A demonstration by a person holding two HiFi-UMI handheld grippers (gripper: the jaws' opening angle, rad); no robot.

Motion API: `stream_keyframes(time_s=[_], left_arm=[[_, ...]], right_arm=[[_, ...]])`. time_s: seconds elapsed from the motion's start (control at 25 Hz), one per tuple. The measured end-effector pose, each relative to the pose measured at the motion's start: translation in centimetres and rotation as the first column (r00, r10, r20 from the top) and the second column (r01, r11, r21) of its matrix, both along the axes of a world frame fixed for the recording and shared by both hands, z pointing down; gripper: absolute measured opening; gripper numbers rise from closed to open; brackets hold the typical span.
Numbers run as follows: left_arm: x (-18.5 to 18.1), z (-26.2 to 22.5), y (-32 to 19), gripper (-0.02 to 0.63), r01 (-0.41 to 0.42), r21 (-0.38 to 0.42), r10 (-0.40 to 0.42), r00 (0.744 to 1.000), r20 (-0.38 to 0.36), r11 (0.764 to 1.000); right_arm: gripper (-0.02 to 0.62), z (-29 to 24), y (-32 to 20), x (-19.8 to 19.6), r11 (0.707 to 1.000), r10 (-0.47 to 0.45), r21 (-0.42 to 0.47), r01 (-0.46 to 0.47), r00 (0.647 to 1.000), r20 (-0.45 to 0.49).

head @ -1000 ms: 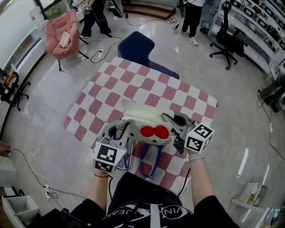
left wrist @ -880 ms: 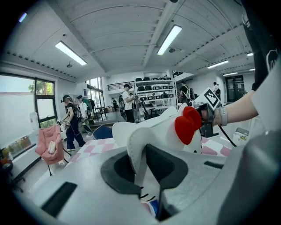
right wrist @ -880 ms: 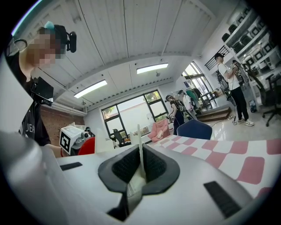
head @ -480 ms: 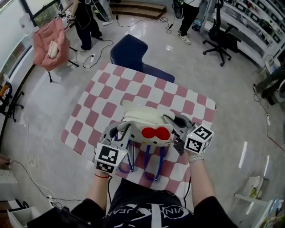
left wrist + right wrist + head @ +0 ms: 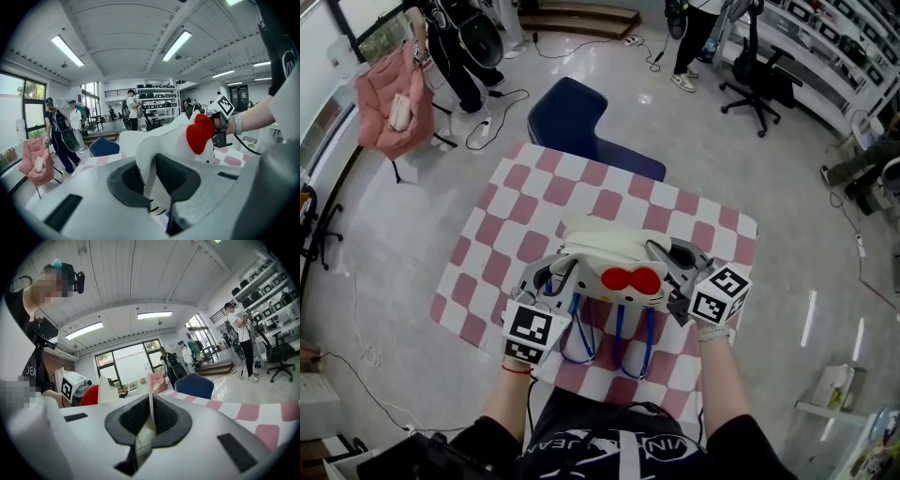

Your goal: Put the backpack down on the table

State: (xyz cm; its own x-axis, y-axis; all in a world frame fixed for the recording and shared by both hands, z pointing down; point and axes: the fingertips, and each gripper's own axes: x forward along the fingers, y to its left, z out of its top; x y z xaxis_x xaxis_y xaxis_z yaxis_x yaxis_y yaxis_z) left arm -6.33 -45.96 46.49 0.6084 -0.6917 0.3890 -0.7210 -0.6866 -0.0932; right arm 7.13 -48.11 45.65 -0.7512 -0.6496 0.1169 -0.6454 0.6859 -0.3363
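A white backpack with a red bow hangs just above the near part of the checkered table. Its blue straps dangle below it over the table's near edge. My left gripper is shut on the bag's left side, with white fabric pinched between its jaws. At the bag's right side my right gripper is shut on a thin white edge. The bow and the right gripper's marker cube show in the left gripper view.
A dark blue chair stands at the table's far side. A pink coat hangs on a stand at the far left. People stand at the back, beside cables on the floor. A black office chair is at the back right.
Both grippers keep their hold on the backpack. The table has shifted nearer in the head view, so the bag hangs a little further over it. The blue straps have swung.
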Motion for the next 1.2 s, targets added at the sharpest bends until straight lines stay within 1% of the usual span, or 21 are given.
stream_keyframes(time_s=[0.48, 0.68, 0.88, 1.2], left_arm=[[-0.6, -0.2, -1.8, 0.058, 0.006, 0.033, -0.006, 1.0, 0.006, 0.999], [-0.5, 0.1, -1.1, 0.058, -0.003, 0.039, 0.003, 1.0, 0.017, 0.999], [-0.5, 0.5, -0.2, 0.058, -0.005, 0.036, 0.005, 1.0, 0.02, 0.999], [-0.6, 0.7, 1.0, 0.058, -0.003, 0.025, 0.002, 0.999, 0.037, 1.0]], right_arm=[[0.011, -0.2, -1.7, -0.5, 0.999, 0.018, 0.032, -0.018, 1.0, -0.001], [0.011, 0.1, -1.1, -0.5, 0.999, 0.012, 0.052, -0.011, 1.0, -0.023], [0.012, 0.6, -0.3, -0.5, 0.999, 0.003, 0.051, -0.001, 0.999, -0.046], [0.014, 0.8, 1.1, -0.5, 0.999, -0.002, 0.045, 0.005, 0.998, -0.056]])
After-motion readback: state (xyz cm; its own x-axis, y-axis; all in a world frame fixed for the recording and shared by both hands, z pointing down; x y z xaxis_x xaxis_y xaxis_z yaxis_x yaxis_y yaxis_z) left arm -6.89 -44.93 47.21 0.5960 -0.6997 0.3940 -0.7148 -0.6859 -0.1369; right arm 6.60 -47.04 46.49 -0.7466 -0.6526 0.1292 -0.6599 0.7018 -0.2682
